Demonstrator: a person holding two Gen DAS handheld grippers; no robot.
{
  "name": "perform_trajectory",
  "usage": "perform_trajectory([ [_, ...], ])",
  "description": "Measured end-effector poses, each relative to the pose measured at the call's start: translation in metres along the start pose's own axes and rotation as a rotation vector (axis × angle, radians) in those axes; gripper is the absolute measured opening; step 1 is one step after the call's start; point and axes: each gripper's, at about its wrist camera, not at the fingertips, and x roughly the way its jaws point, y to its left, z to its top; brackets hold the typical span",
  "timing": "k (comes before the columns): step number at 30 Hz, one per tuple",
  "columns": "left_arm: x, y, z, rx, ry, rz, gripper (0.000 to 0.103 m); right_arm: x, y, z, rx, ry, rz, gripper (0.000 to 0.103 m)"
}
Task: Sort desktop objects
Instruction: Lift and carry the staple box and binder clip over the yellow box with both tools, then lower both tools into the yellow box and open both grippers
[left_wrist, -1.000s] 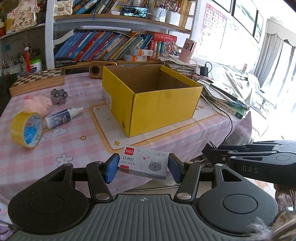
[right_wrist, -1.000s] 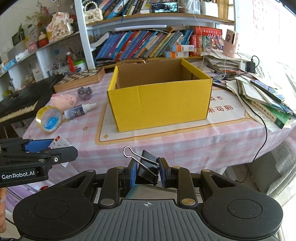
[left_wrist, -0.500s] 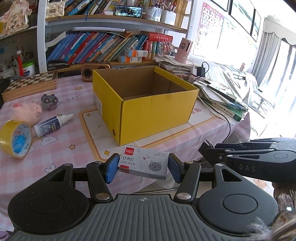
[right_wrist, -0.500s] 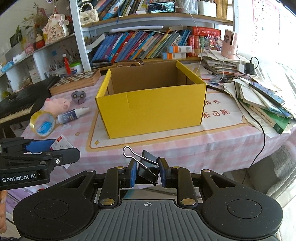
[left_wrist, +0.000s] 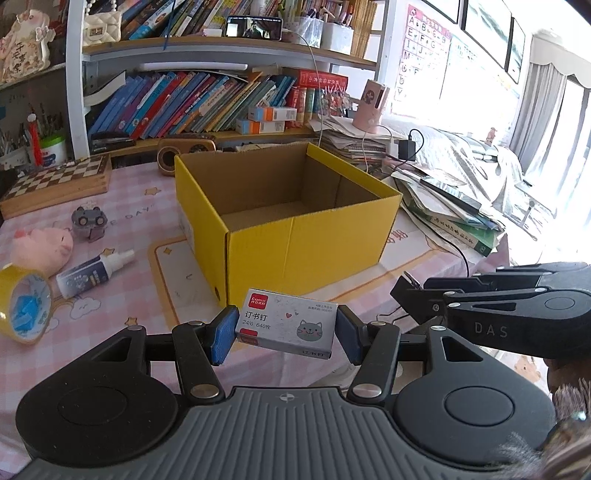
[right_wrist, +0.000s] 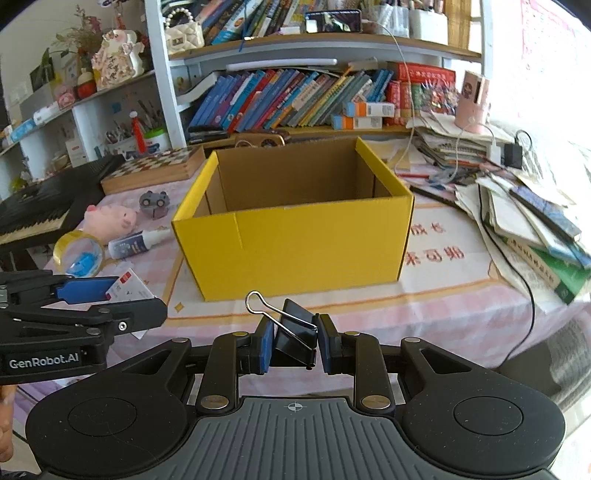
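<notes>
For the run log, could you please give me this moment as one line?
left claw: shut on staples | right claw: shut on clip | box: open, ahead | tape, glue: on table

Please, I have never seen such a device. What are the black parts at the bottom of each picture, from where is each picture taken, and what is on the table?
The black parts are hand-held grippers; a person carries one in each hand. Each picture comes from a camera on one gripper, looking forward along its fingers. The left gripper is closed on a small box of staples. The right gripper is closed on a black binder clip. Ahead, on the pink table, stands an open yellow box; nothing shows inside it. To its left lie a tape roll, a small bottle, a pink pig toy and a chessboard.
</notes>
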Motion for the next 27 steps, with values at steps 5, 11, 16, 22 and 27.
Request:
perform_trajectory([
  [5, 0.006, -0.006, 0.014, 0.013, -0.026, 0.020, 0.054, 0.005, -0.008, 0.016, -0.038, -0.031, 0.020, 0.025],
  [11, 0.009, -0.009, 0.041, 0.020, -0.083, 0.051, 0.054, 0.011, -0.023, 0.044, -0.074, -0.092, 0.045, 0.025],
  [16, 0.012, -0.012, 0.069, 0.029, -0.139, 0.070, 0.054, 0.015, -0.037, 0.071, -0.106, -0.156, 0.076, 0.026],
  [22, 0.029, -0.012, 0.097, 0.039, -0.177, 0.102, 0.054, 0.033, -0.046, 0.101, -0.174, -0.207, 0.115, 0.025],
  [27, 0.051, -0.013, 0.114, 0.080, -0.173, 0.141, 0.054, 0.059, -0.048, 0.117, -0.244, -0.200, 0.152, 0.025],
])
